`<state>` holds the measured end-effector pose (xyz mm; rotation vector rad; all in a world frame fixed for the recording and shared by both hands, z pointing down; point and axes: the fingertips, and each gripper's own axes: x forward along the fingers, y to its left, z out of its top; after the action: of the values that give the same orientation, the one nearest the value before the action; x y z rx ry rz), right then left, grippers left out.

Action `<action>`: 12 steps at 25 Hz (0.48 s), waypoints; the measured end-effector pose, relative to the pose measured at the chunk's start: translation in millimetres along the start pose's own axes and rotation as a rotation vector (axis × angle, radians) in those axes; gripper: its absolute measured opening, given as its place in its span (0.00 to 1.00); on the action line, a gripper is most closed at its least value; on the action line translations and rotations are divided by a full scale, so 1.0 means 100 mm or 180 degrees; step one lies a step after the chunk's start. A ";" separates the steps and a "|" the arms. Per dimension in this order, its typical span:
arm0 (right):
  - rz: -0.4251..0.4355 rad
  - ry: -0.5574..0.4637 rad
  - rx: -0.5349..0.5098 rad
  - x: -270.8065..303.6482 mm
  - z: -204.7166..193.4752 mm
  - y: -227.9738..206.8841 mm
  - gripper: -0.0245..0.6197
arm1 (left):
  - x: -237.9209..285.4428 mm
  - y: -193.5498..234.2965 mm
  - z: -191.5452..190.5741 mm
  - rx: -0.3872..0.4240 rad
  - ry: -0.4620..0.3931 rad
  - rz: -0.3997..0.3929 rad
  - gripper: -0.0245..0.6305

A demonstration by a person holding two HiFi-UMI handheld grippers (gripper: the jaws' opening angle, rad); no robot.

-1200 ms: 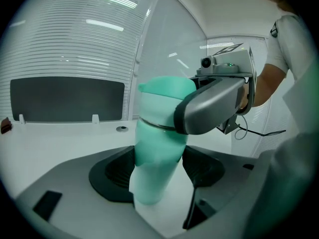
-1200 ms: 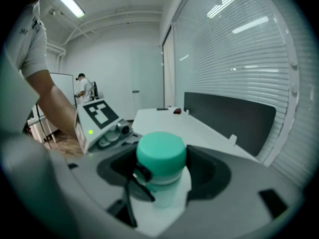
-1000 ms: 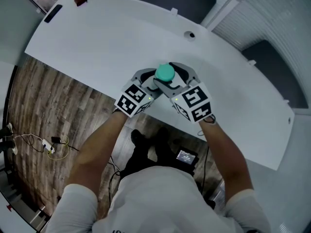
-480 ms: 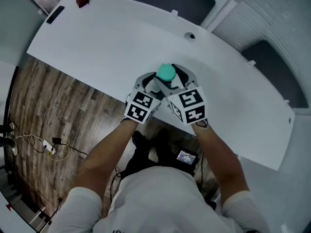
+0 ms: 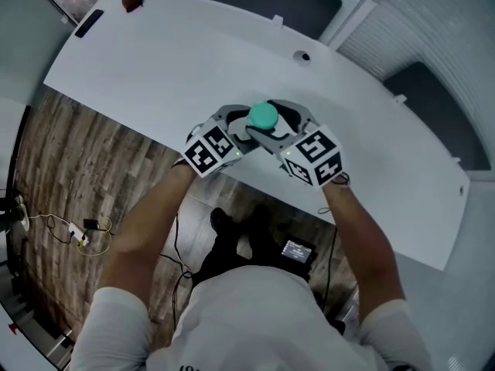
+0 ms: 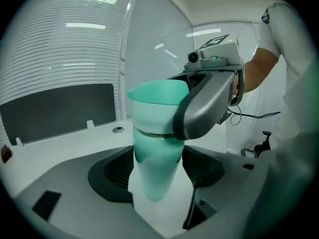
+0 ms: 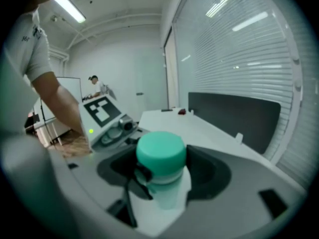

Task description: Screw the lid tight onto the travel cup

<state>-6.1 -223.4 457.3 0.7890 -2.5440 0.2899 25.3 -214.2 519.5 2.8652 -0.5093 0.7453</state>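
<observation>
Jaws of the left gripper (image 6: pixel 158 185) are clamped on the body of the pale mint plastic travel cup (image 6: pixel 152 153), held over the near edge of the white curved table (image 5: pixel 155 60), while the right gripper (image 7: pixel 162 183) squeezes the round teal screw lid (image 7: pixel 161 152) on top. Lid's seated and looks level, so I'd say only the final tightening turns are left. No brand or label reads on either.

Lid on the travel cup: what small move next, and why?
Probably a short clockwise twist of the right tool: it grips the lid, the left tool clamps the travel cup below, and a thin seam shows between them.
</observation>
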 end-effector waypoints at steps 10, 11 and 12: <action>-0.0112 0.0016 -0.0040 0.01 -0.02 0.00 0.53 | 0.02 0.02 0.01 -0.0327 -0.0288 0.0397 0.51; -0.0164 0.0000 -0.0008 0.01 -0.02 0.00 0.53 | 0.01 0.03 0.01 -0.0370 -0.0317 0.0473 0.51; -0.0220 -0.0018 0.0029 0.01 -0.01 0.00 0.53 | 0.01 0.03 0.01 -0.0409 -0.0338 0.0546 0.51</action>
<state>-6.0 -223.6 458.7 0.8804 -2.5161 0.2771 25.0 -217.5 519.4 2.7772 -0.7950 0.5629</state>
